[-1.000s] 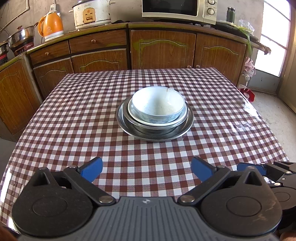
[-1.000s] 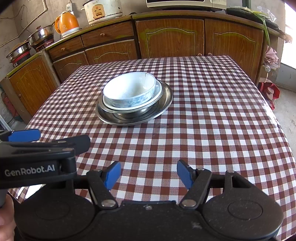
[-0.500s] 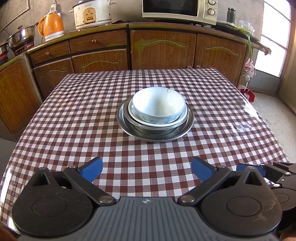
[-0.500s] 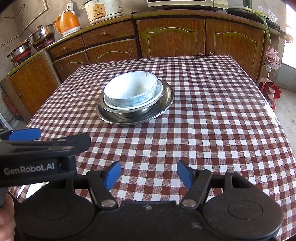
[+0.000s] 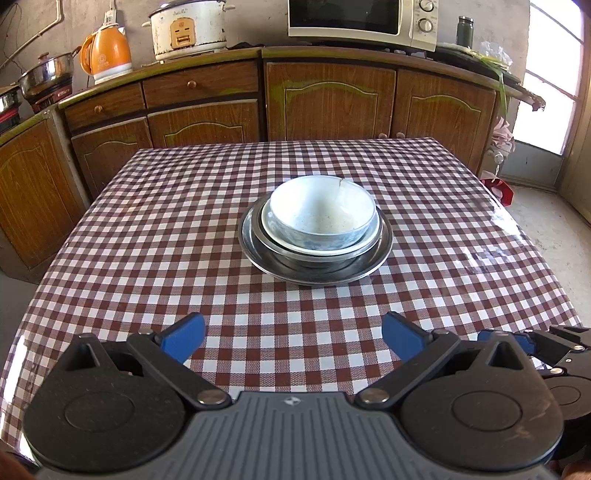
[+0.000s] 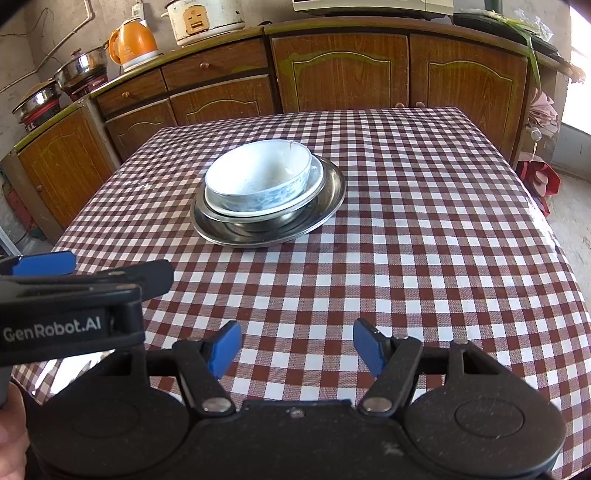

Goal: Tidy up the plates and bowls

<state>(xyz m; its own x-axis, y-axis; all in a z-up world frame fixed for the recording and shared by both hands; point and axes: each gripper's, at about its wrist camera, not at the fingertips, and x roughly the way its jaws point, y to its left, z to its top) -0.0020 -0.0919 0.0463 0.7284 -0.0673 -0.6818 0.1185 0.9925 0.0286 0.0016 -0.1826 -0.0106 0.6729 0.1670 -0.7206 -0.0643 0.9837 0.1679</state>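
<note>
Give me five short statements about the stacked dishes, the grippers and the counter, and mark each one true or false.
1. The white bowl sits on top of the stack. True.
2. The steel plate at the bottom of the stack rests on bare wood. False: it rests on the checked tablecloth.
3. The right gripper is clamped on the bowl. False: its jaws stand open with nothing between them, well short of the stack.
4. The left gripper is open and empty. True.
5. The orange kettle stands on the table beside the dishes. False: it stands on the counter next to the rice cooker.
</note>
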